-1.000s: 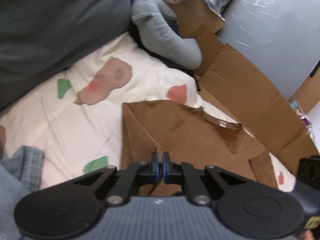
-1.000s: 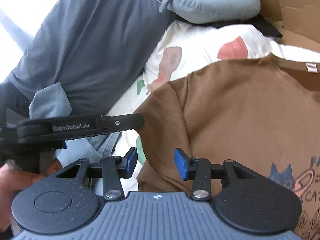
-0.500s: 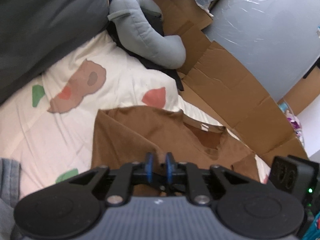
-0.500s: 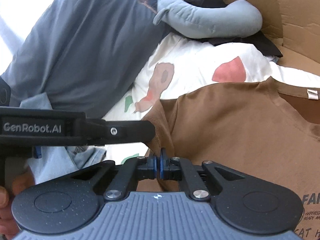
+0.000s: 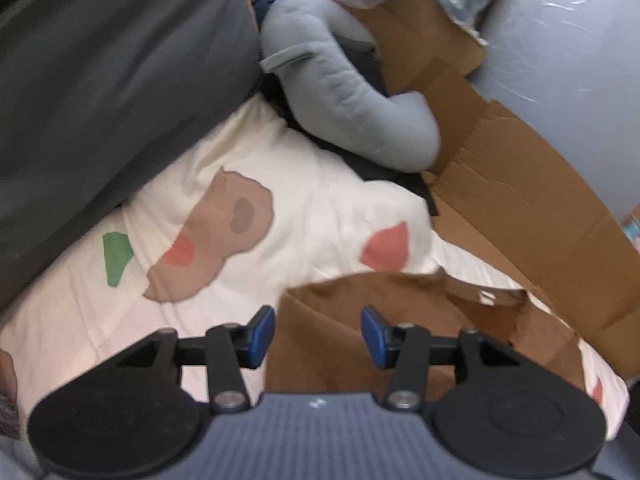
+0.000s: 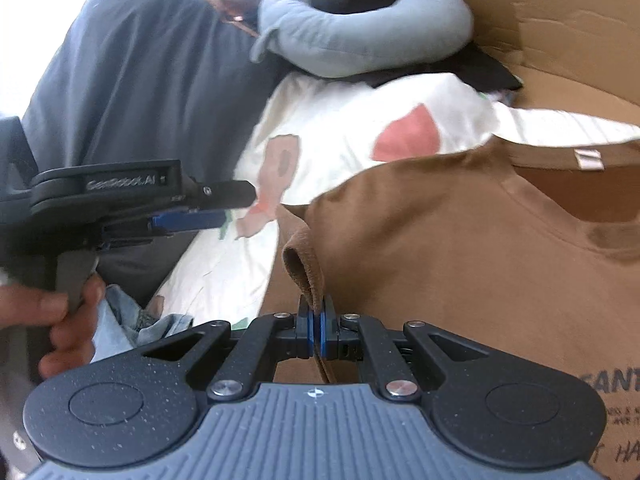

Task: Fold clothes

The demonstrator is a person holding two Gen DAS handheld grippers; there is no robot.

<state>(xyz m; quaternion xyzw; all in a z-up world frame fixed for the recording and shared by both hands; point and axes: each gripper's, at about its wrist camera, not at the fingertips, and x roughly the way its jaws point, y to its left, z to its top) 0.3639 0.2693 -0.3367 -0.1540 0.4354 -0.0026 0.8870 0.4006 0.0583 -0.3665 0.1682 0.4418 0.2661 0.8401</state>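
While the brown T-shirt [image 6: 460,264] lies spread on the patterned bed cover [image 5: 320,208], the right tool [image 6: 319,330] pinches a raised fold at its sleeve edge. The left tool [image 5: 318,334], its jaws just opening, hovers spread above the shirt's corner, gripping nothing; a grey pillow [image 5: 348,92] lies beyond.

The brown T-shirt [image 6: 460,264] runs off the right edge, its printed lettering cut off; blurred.

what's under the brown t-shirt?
The brown t-shirt lies on a cream quilt with pink and green patches, seen along its left and top edges. Whatever sits beneath the shirt's middle is covered.
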